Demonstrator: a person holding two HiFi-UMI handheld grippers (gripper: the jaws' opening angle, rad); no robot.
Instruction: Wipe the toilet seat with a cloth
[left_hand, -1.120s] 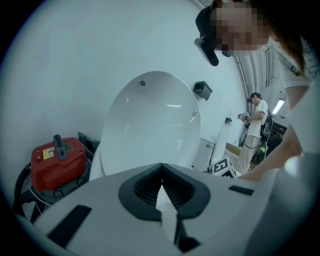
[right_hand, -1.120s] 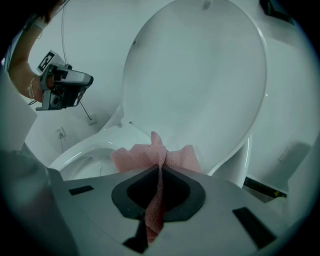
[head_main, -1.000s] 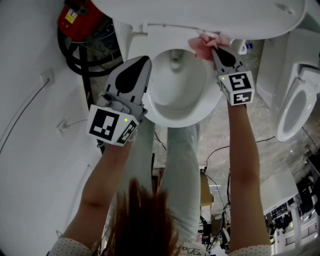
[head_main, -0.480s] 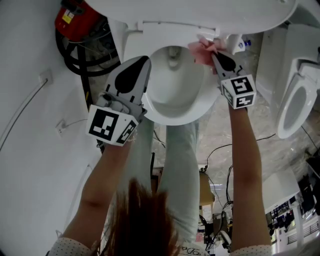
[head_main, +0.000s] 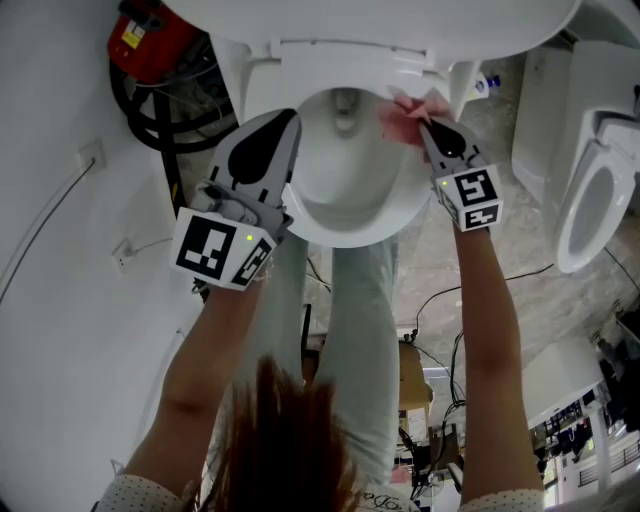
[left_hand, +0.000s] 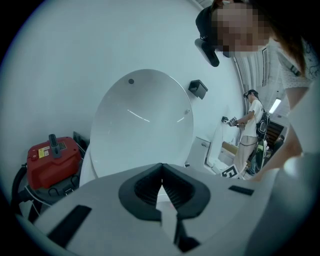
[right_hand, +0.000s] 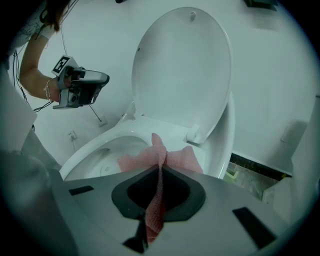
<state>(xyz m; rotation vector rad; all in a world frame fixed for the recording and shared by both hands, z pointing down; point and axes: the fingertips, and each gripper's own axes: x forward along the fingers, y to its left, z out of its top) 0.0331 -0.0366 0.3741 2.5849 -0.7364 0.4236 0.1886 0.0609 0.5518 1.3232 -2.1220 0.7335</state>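
Looking down, I saw my right hand-held gripper (head_main: 422, 125) at the back right of the toilet seat (head_main: 385, 225), a pink cloth (head_main: 405, 112) bunched at its tip and touching the rim just below the raised lid (head_main: 400, 30). My left hand-held gripper (head_main: 290, 120) hung over the seat's left side, jaws drawn to a point. A red canister (head_main: 150, 40) with black hoses sat at upper left, and a second toilet (head_main: 590, 210) stood off to the right.

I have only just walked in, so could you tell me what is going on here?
A person stands over a toilet, a claw in each hand. The right claw is shut on a pink cloth, which lies on the back right of the toilet seat, by the raised lid. The left claw, shut and empty, hovers over the seat's left side.
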